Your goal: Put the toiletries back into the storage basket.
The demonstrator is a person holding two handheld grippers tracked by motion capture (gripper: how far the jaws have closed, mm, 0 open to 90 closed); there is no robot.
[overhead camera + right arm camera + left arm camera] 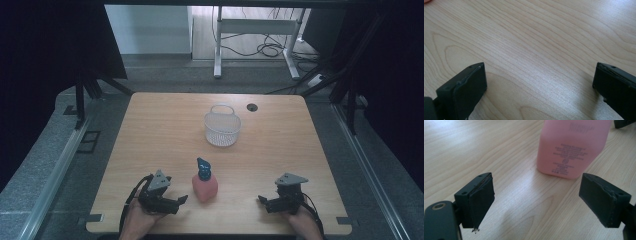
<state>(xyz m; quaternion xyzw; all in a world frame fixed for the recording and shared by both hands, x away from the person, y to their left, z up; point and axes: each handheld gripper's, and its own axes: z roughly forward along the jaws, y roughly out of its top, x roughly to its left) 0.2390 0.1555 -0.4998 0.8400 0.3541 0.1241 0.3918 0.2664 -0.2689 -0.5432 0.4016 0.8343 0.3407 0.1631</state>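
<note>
Both hands enter at the near edge of the wooden bench [150, 120], cut off at the wrists. Held low by the person's left hand [141, 218], the left claw [181, 201] points toward the pink bottle [205, 187], jaws spread wide with bare wood between them. In the left claw view the bottle [571, 147] stands just beyond the jaws, its top cut off and its print too blurred to read. Well apart on the other side, the right claw [262, 200] gapes equally wide over bare bench. A dark blue cap [203, 169] tops the bottle. Farther back sits a white mesh basket [222, 127].
</note>
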